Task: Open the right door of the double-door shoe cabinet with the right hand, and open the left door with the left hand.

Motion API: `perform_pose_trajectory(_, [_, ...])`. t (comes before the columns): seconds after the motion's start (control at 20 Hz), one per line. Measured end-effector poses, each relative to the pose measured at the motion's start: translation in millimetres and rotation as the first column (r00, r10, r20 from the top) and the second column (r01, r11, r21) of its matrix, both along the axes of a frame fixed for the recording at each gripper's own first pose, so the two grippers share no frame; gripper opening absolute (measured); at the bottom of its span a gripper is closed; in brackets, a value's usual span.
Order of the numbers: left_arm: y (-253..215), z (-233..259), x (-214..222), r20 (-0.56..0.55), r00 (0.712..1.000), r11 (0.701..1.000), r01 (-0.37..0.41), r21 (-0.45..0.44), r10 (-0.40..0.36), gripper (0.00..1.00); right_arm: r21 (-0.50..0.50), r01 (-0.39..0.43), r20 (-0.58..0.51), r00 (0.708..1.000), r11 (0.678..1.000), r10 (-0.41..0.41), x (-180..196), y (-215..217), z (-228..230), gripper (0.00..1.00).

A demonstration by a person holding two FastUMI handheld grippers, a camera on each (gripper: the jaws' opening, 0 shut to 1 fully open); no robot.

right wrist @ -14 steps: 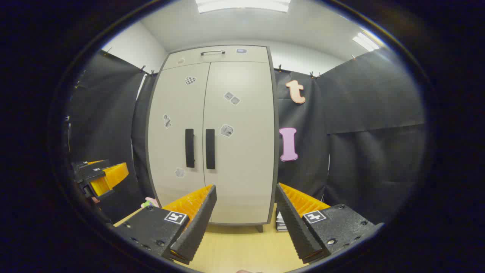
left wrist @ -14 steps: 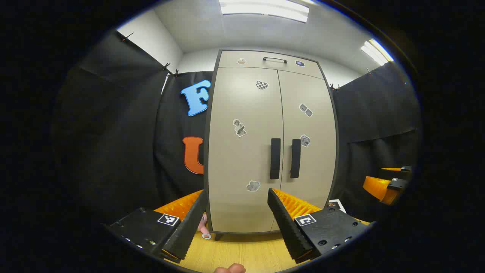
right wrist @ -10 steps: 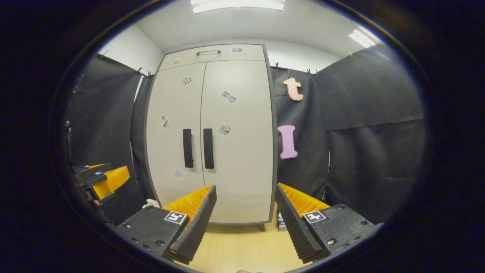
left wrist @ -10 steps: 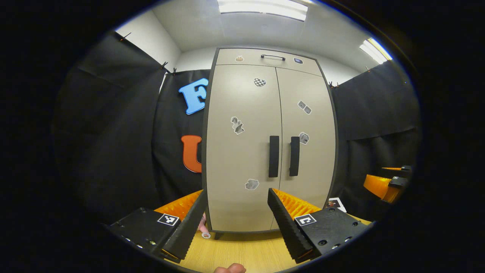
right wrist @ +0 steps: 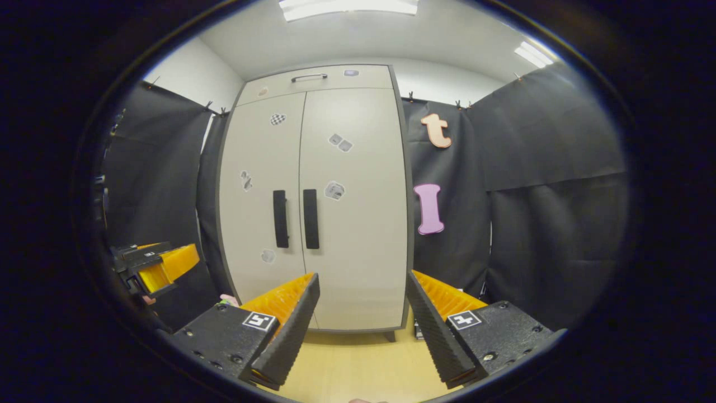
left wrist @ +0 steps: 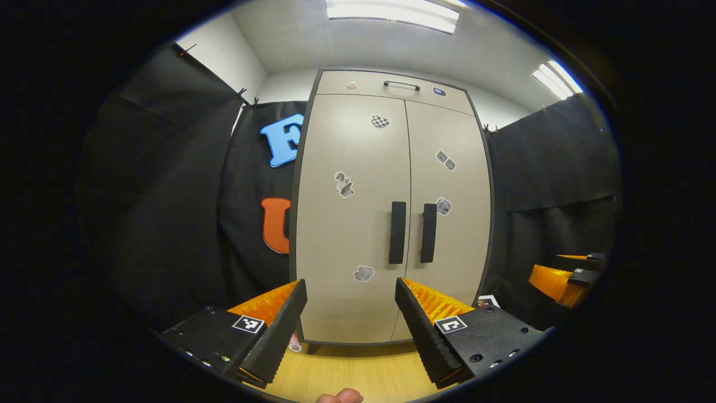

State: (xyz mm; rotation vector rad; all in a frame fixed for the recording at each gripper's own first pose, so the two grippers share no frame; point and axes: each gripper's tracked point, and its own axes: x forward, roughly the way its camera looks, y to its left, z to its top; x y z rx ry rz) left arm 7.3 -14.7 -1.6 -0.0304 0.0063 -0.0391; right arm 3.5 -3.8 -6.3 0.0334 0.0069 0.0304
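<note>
The shoe cabinet [left wrist: 391, 212] stands on the wooden floor [left wrist: 358, 372] against the black cloth wall, its 2 doors flush and closed — left door [left wrist: 352, 224], right door [right wrist: 355, 212]. The left gripper [left wrist: 351, 288] and the right gripper [right wrist: 362, 282] both hang well short of the handles, fingers spread apart, holding nothing.

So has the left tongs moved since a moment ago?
Yes. In the left gripper view the beige double-door shoe cabinet sits further left than before, so the left tongs turned slightly rightward.
</note>
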Motion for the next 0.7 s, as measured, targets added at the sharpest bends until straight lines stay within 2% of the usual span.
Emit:
perform_pose_trajectory(0.05, [1.8,0.3,0.8,0.0,1.0,1.0,-0.003,0.003,0.003,0.95,-0.003,0.0,-0.002,1.0,1.0,0.0,1.3,1.3,-1.0,0.92])
perform_pose_trajectory(0.1, [4.1,0.3,1.3,0.001,1.0,1.0,-0.011,0.011,0.011,0.95,-0.005,0.002,-0.004,1.0,1.0,-0.002,1.6,1.5,-1.2,0.96])
perform_pose_trajectory(0.45, [6.3,-1.1,2.7,0.0,1.0,1.0,-0.02,0.019,0.02,0.95,0.006,0.005,-0.007,1.0,1.0,-0.005,3.0,0.3,-3.2,0.96])
perform_pose_trajectory(0.5, [7.0,-1.5,4.0,0.0,1.0,1.0,-0.022,0.019,0.022,0.95,0.005,0.006,-0.006,1.0,1.0,-0.006,2.5,0.2,-2.6,0.92])
perform_pose_trajectory(0.65, [7.2,-1.6,3.4,0.0,1.0,1.0,-0.021,0.021,0.021,0.95,0.002,0.012,-0.003,1.0,1.0,-0.012,2.1,0.2,-2.2,0.92])
perform_pose_trajectory(0.7, [7.2,-0.1,4.0,0.003,1.0,1.0,-0.022,0.022,0.022,0.95,0.002,0.012,-0.003,1.0,1.0,-0.012,2.0,0.4,-1.8,0.96])
